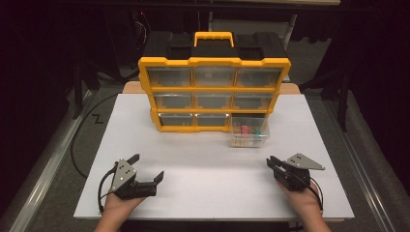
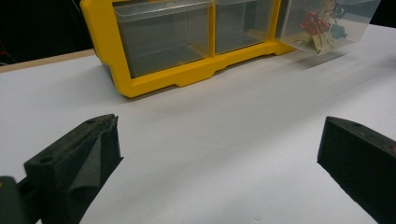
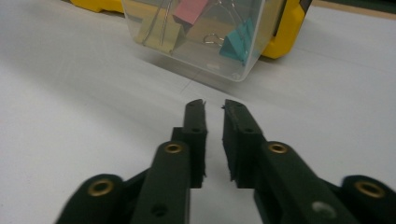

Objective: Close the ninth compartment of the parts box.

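Now your right gripper (image 1: 273, 163) sits pinched together, empty; spread it before reaching the pulled-out drawer (image 1: 249, 130) of clips (image 3: 187, 18) near the table's (image 1: 203, 169) far-right edge.

My table (image 1: 145, 140) is a white board with a bare wooden edge showing at its far side. On it, far and centred, stands a yellow cabinet (image 1: 214, 62) of clear drawers. One clear drawer (image 1: 249, 131) sits out on the white top at the cabinet's near right corner, touching it, with coloured clips (image 1: 245, 129) inside. The near half of the board is plain white.
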Tool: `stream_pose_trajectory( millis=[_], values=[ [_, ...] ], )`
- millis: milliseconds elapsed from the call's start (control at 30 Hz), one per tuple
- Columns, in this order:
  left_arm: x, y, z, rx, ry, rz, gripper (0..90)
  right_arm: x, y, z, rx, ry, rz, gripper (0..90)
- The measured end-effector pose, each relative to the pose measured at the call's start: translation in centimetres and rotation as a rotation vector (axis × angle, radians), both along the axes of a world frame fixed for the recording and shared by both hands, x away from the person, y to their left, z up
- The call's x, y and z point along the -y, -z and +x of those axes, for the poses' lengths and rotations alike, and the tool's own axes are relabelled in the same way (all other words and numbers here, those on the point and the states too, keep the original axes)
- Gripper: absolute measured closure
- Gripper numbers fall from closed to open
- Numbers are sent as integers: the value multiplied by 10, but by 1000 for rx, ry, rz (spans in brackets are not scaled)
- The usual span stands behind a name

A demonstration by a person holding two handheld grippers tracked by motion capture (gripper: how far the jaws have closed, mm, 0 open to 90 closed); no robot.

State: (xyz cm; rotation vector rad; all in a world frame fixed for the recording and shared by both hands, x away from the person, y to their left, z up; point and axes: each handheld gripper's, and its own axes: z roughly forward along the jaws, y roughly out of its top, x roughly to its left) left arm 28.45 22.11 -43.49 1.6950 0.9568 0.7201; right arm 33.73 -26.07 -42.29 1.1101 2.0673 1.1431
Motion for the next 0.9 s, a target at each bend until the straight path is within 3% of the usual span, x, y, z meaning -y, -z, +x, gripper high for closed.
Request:
stream_pose_trajectory(
  millis=[67,467,900],
  values=[
    [0,0,0,0,2,1,2,0,-1,-1,14,1,-1,900],
    [0,0,0,2,9,6,2,2,-3,-2,28,-52,38,900],
    [2,0,1,4,23,17,2,-10,-2,7,32,-34,59,900]
  ],
)
